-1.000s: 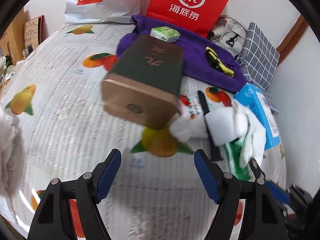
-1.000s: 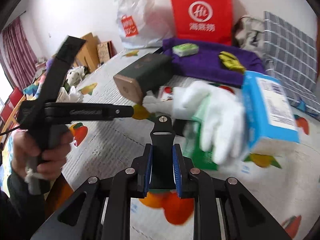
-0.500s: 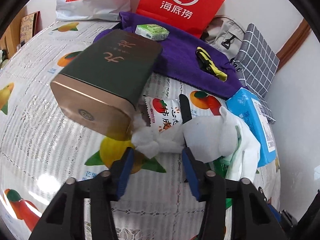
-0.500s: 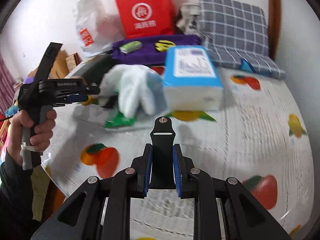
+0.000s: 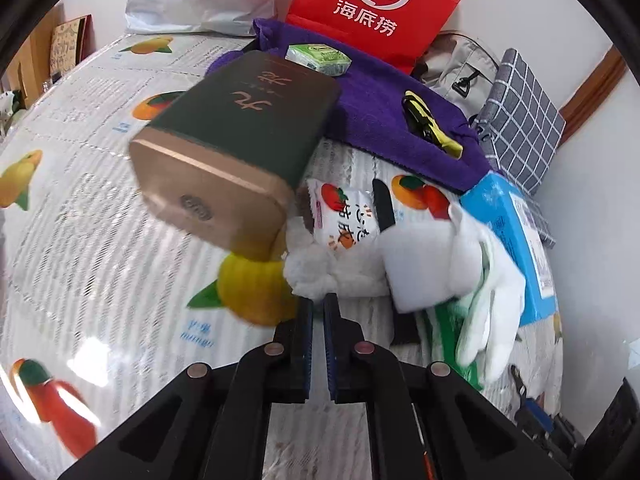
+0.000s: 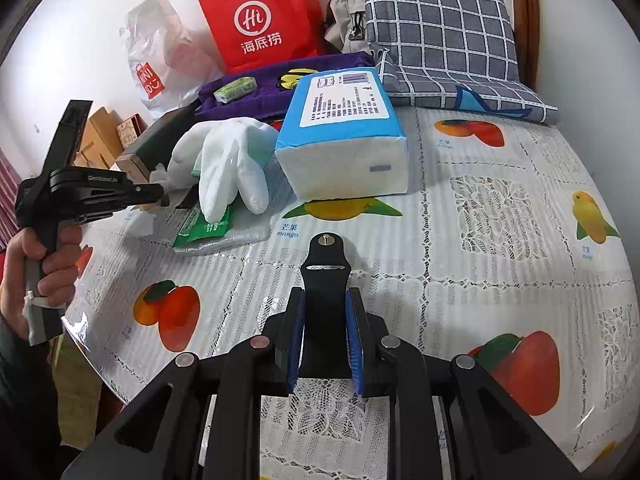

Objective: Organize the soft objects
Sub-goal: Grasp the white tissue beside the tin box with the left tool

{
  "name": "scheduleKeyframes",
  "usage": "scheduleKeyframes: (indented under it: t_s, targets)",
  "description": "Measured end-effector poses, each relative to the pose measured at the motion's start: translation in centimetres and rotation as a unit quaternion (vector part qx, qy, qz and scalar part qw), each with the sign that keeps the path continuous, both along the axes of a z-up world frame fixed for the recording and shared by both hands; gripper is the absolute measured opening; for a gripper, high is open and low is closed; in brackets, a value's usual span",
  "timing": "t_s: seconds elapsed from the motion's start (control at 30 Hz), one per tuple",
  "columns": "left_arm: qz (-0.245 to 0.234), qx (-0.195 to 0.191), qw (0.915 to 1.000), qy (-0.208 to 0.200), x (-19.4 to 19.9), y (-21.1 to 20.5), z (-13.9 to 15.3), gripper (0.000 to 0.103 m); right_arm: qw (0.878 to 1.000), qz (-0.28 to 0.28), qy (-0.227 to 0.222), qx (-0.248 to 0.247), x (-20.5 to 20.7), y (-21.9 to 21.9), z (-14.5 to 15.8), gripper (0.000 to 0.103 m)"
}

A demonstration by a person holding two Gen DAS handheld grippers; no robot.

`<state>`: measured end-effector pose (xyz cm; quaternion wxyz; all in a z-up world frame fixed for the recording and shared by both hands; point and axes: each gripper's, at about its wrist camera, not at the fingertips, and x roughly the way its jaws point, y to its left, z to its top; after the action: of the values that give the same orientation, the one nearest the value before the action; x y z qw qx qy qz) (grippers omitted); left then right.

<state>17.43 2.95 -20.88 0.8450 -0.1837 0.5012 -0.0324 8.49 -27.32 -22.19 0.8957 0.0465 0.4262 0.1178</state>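
The left gripper (image 5: 317,304) has just been closing and its jaws now stand clenched, tips at the near edge of a fluffy white cloth (image 5: 310,276); whether a fold of it is pinched I cannot tell. That cloth lies against the near end of the dark green tin (image 5: 236,132), which rests on the fruit-print tablecloth (image 5: 92,248). Just right of the tin lie a snack packet (image 5: 344,216) and a white glove (image 5: 488,292) draped over a green packet (image 6: 204,226). Beyond the glove, further from the tin, sits a blue tissue pack (image 6: 344,132). Behind the tin is a purple towel (image 5: 384,112), then a red bag (image 5: 372,8).

The right gripper (image 6: 325,320) is clamped on a black strap (image 6: 325,280), held over the tablecloth well apart from the tin.
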Motion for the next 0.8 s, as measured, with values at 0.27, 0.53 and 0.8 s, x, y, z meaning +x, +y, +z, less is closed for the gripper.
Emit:
scheduleKeyframes:
  t_s: [0.27, 0.53, 0.8]
  targets:
    - [0.003, 0.039, 0.9991, 0.017, -4.0, 2.5, 0.9, 0.006, 1.0, -0.006, -0.001, -0.003, -0.4, -0.1, 0.1, 0.02]
    - [0.022, 0.033, 0.9989, 0.026, -5.4, 5.1, 0.4, 0.021, 1.0, -0.029, 0.001, -0.009, -0.7, -0.8, 0.2, 0.02]
    - [0.037, 0.088, 0.9954, 0.013, -3.6, 4.5, 0.0, 0.049, 0.999, -0.05, 0.001, -0.02, -1.4, -1.5, 0.8, 0.02]
